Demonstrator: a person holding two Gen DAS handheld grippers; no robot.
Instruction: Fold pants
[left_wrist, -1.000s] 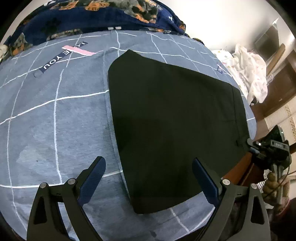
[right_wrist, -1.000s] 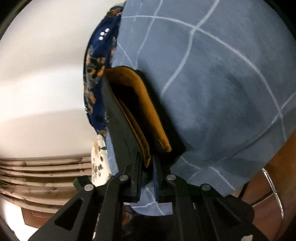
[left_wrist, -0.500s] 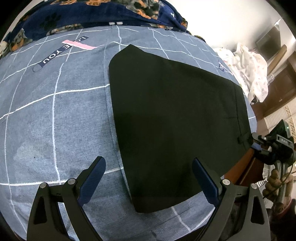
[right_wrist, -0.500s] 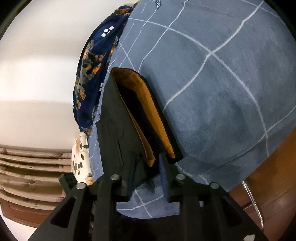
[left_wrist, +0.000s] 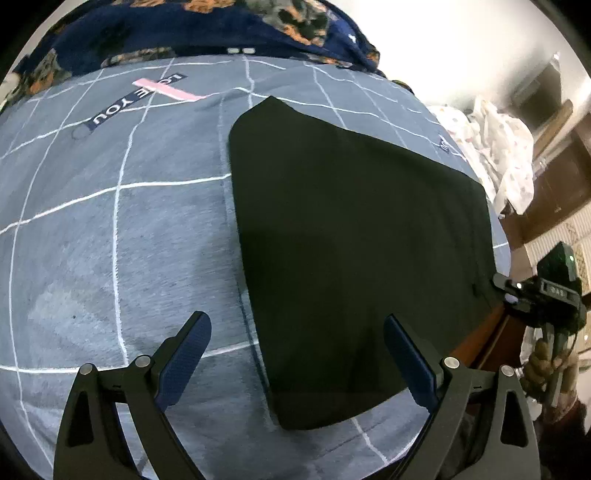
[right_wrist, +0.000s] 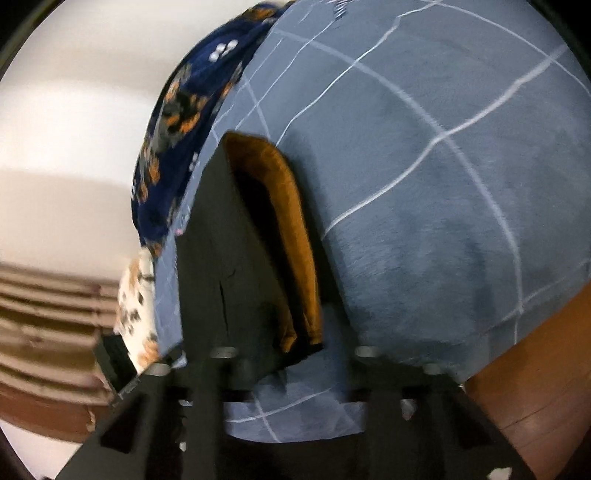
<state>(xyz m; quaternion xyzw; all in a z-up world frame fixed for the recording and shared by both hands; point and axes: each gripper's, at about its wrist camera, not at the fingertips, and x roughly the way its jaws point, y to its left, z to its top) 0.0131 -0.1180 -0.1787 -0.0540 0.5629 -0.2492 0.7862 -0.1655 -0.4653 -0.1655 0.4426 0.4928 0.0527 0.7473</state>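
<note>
The black pants (left_wrist: 354, 236) lie folded flat on the grey checked bedspread (left_wrist: 110, 229). My left gripper (left_wrist: 295, 339) is open and empty, hovering above the near end of the pants, with blue pads (left_wrist: 184, 354) wide apart. In the right wrist view the waistband end of the pants (right_wrist: 229, 258) shows its orange lining (right_wrist: 295, 236). My right gripper (right_wrist: 291, 358) is at the waistband corner at the bed's edge; its jaws have spread and the image is blurred. The right gripper also shows in the left wrist view (left_wrist: 543, 295) at the waistband corner.
A navy floral quilt (left_wrist: 207, 29) is bunched along the far side of the bed. White spotted bedding (left_wrist: 506, 155) lies at the right. Brown wooden furniture (left_wrist: 554, 206) stands beyond the bed's right edge. A pink and navy text label (left_wrist: 147, 92) is printed on the bedspread.
My right gripper's jaws have opened from shut on the waistband and it has pulled back from the pants. The left gripper has stayed open and drifted slightly.
</note>
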